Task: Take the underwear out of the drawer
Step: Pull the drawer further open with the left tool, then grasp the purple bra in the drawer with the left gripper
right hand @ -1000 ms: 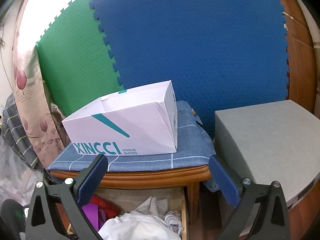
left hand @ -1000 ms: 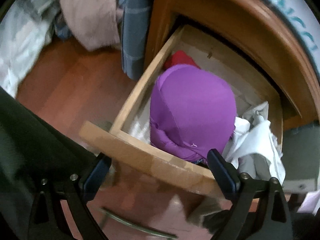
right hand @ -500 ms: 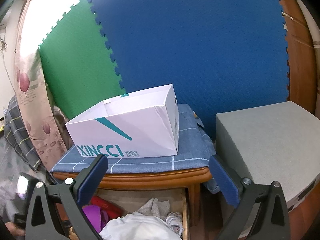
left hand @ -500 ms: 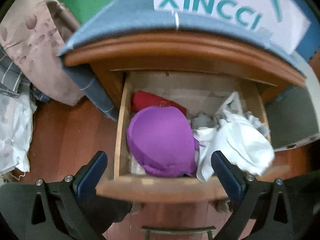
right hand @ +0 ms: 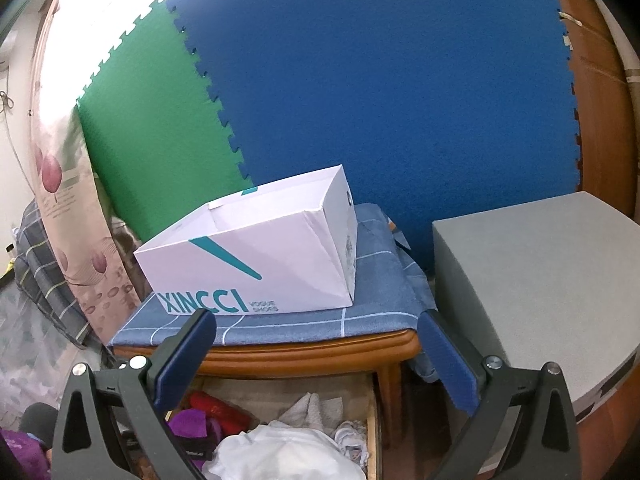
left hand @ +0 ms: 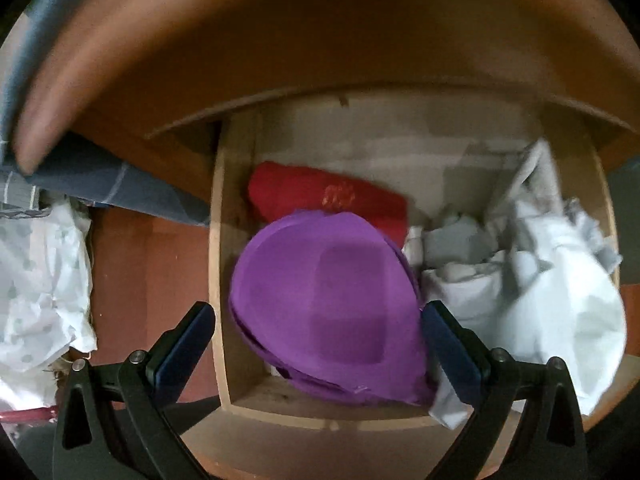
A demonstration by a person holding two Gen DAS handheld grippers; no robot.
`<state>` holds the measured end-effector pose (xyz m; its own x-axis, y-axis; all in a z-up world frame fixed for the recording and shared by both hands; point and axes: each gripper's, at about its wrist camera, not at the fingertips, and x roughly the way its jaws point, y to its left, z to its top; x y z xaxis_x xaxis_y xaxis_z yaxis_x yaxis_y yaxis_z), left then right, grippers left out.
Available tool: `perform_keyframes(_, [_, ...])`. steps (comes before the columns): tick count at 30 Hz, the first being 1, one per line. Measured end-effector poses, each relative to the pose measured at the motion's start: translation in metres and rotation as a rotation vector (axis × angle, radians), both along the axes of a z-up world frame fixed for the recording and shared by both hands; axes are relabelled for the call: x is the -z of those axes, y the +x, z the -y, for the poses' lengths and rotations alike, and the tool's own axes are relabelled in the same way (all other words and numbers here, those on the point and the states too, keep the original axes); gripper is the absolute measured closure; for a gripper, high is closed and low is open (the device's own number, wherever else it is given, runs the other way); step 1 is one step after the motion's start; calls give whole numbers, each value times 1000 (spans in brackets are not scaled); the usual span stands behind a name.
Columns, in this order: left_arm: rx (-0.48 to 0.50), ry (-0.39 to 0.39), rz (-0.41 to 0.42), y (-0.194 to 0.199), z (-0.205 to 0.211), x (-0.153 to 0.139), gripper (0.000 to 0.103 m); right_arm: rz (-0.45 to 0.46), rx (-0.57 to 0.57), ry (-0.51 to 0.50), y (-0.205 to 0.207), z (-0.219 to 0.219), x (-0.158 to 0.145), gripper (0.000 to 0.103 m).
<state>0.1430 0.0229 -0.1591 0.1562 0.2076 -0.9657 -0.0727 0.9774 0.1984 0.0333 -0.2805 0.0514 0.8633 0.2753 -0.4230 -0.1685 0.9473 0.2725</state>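
Both tongs stand wide with nothing between the pads. My left gripper (left hand: 318, 338) hangs over the open drawer (left hand: 218, 240), its two blue pads straddling the purple underwear (left hand: 320, 304) at lower centre of the left wrist frame; the left pad sits outside the drawer's left wall, the right pad at the garment's right edge. I cannot tell whether either pad touches cloth. My right gripper (right hand: 316, 354) points level at the cabinet top, well above the drawer contents, holding nothing.

Status: drawer is already out. The purple piece lies domed in the drawer's left half, near the front board, not lifted. Judgement: task is at the approach stage; grasp, lift and removal are all left to do.

Around it: a red folded garment (left hand: 332, 200) lies just behind the purple piece, partly under its upper edge. A heap of white and grey cloth (left hand: 520, 276) fills the right half, touching the purple piece along its right side. In the right wrist frame the same drawer shows at bottom centre, below the wooden cabinet edge (right hand: 304, 350). A blue checked cloth (right hand: 380, 292) covers the cabinet top, and a white shoe box (right hand: 256, 256) stands on it at mid frame.
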Motion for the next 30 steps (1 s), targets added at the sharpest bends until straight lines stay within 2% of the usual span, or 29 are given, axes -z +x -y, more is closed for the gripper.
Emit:
perform_keyframes(2, [-7, -1, -70, 6, 0, 12, 0, -5, -7, 2, 1, -1, 1, 0])
perform_keyframes(6, [-23, -42, -57, 6, -7, 16, 1, -10, -18, -11, 2, -6, 2, 0])
perform_keyframes(7, [-36, -70, -60, 5, -12, 18, 5, -12, -22, -13, 2, -7, 3, 0])
perform_keyframes(8, [-55, -121, -55, 4, -17, 19, 13, -15, -23, -15, 3, -7, 3, 0])
perform_keyframes(9, [-92, -166, -31, 0, -25, 20, 16, -18, -24, -15, 3, -8, 3, 0])
perform_keyframes(10, [-110, -172, -20, -1, -28, 20, 22, -19, -25, -14, 3, -8, 4, 0])
perform_keyframes(11, [-127, -170, -16, -3, -33, 20, 34, -21, -25, -13, 3, -8, 4, 0])
perform_keyframes(12, [-125, -159, -20, -5, -35, 21, 41, -22, -24, -15, 4, -8, 4, 0])
perform_keyframes(13, [-112, -143, -19, -7, -35, 20, 53, -24, -23, -17, 4, -8, 5, 0])
perform_keyframes(14, [-96, -128, -7, -9, -33, 18, 61, -25, -23, -17, 4, -8, 5, 0])
perform_keyframes(17, [-81, -115, 54, -22, -32, 4, 71, -29, -19, -16, 4, -7, 6, 0])
perform_keyframes(20, [-77, -163, 119, -40, -35, -17, 73, -32, -9, -11, 4, -5, 6, 0])
perform_keyframes(30, [12, -220, 373, -92, -25, -123, 73, -59, 6, 3, 7, 0, 10, 0])
